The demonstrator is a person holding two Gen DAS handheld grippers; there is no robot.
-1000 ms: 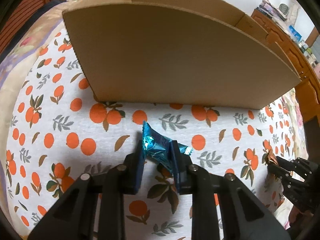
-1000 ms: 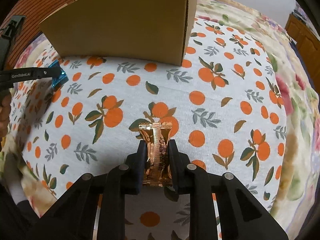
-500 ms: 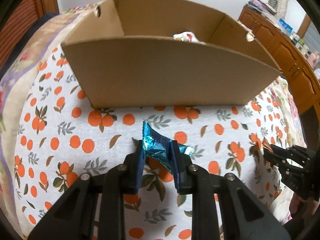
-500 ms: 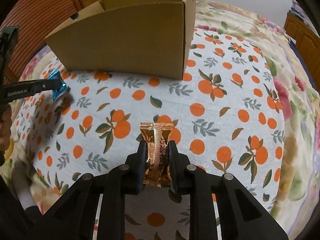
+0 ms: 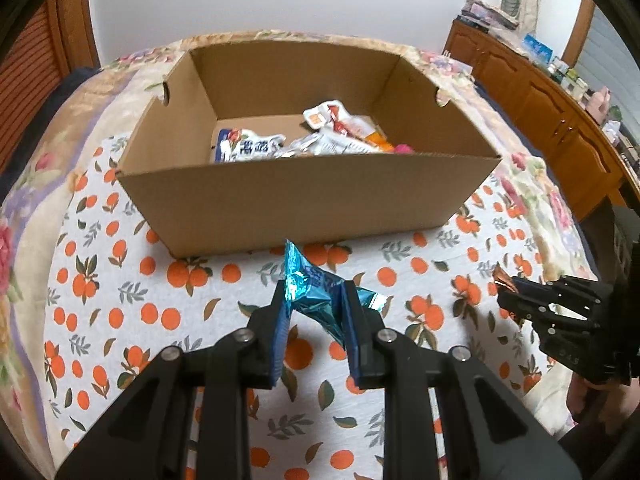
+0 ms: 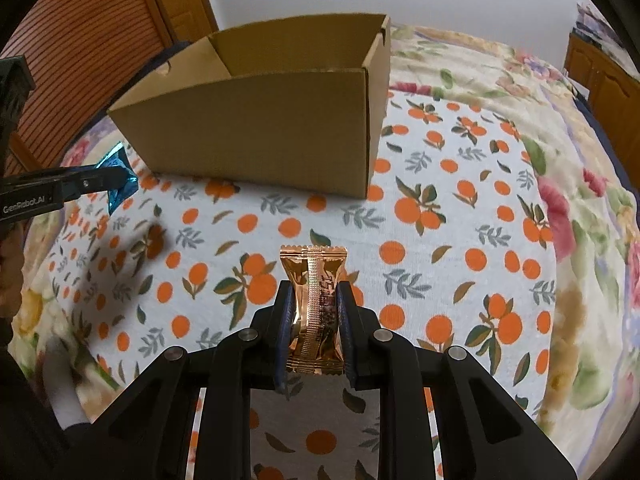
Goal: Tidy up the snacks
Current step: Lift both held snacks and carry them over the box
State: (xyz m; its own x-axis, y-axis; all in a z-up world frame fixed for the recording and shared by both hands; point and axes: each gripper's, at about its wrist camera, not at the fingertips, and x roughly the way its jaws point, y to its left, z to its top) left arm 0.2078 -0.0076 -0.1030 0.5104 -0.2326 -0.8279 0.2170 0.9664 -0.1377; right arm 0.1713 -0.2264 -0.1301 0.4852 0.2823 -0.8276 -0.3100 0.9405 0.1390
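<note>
- My left claw (image 5: pixel 314 308) is clamped on the blue packet (image 5: pixel 316 292), which sits crumpled and skewed between the pads. One foil corner pokes up toward the box and the other tail sticks out to my right.
- My right claw (image 6: pixel 314 312) is clamped on the gold packet (image 6: pixel 314 312). Its long axis runs straight out along the fingers, and its crimped top edge points at the box.
- Both packets are held up off the bed (image 6: pixel 460 240), short of the box (image 5: pixel 304 200). Neither is over the opening yet.
- The box lies dead ahead of my left claw, with its long near wall square across my path. From that side I look down over the rim at the snacks inside (image 5: pixel 320 136), heaped toward the back and right of the box floor.
- From my right claw the box is ahead and slightly to the left. I see the near wall and the right end wall, but very little of the inside, so this claw looks lower or further back from the rim.
- I judge the left claw the nearer to the box, so the blue packet should go in first: forward over the near wall, then let go.
- The blue packet is shiny, creased foil, light and limp. It may cling to a pad when I part the fingers.
- The gold packet is a small, glossy pillow pack with a ribbed seam down its middle. It looks firmer and should fall clean.
- The bed under everything has a white cloth printed with oranges, and the box rests on it.
</note>
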